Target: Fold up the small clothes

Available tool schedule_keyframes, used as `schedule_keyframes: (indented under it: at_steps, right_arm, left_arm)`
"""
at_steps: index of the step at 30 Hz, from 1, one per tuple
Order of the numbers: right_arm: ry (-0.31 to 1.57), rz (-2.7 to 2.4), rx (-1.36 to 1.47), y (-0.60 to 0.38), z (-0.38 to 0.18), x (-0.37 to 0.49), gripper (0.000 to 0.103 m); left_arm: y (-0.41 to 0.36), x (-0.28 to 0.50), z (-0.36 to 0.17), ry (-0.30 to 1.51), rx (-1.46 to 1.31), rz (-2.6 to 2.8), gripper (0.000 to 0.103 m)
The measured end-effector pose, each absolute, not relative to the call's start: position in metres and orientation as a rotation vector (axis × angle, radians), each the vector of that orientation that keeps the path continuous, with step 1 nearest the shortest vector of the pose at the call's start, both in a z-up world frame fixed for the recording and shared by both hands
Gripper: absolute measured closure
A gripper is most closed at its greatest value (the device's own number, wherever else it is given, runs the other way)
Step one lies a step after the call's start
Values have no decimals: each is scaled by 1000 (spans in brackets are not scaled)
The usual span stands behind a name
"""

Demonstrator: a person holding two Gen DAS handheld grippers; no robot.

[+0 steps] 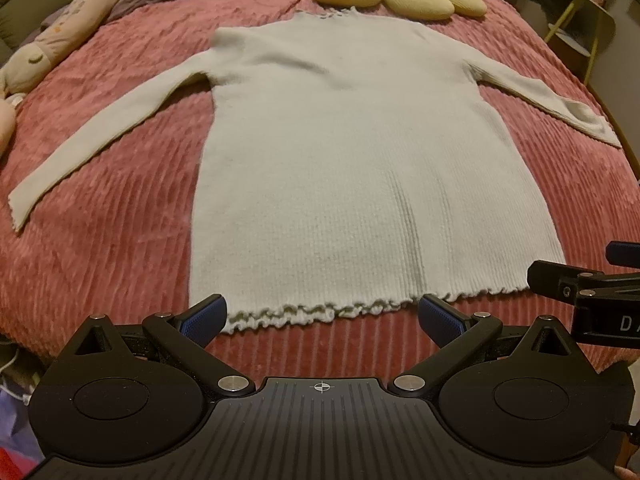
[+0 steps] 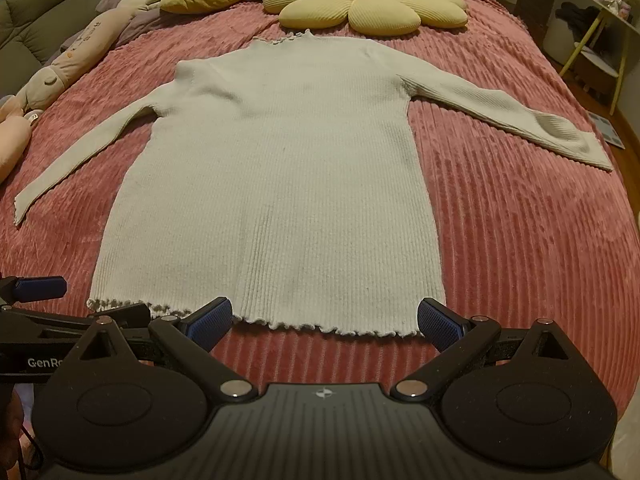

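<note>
A pale ribbed long-sleeved sweater [image 1: 340, 152] [image 2: 280, 176] lies flat on the pink bedspread [image 1: 120, 220], collar away from me, both sleeves spread out to the sides. Its frilly hem [image 1: 304, 312] [image 2: 320, 325] runs just beyond my fingertips. My left gripper [image 1: 322, 318] hovers open in front of the hem's left half, nothing between its blue pads [image 1: 204, 318]. Over the hem's right half my right gripper [image 2: 324, 320] is likewise open and holds nothing. Each gripper shows at the edge of the other's view: the right one [image 1: 580, 280], the left one [image 2: 36, 304].
A yellow flower-shaped cushion [image 2: 360, 4] lies beyond the collar. A long plush toy [image 2: 68, 64] lies along the bed's left side. At the right, past the bed edge, stands a small yellow-legged side table [image 2: 600, 40]. The bedspread [image 2: 520, 240] shows bare right of the sweater.
</note>
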State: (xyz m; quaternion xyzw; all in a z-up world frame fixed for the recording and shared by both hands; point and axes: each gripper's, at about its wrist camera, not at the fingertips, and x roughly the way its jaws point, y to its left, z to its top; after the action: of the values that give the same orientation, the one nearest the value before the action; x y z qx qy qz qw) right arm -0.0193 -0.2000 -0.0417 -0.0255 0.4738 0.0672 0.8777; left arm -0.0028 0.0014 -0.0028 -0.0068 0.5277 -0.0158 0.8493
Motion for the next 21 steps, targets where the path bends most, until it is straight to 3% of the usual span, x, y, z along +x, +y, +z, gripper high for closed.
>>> schedule_keyframes:
  at_steps: [21]
  right_arm:
    - [995,146,-36,-203,-45,-18,4]
  left_arm:
    - [0,-1,-4,1114,-16,-31,0]
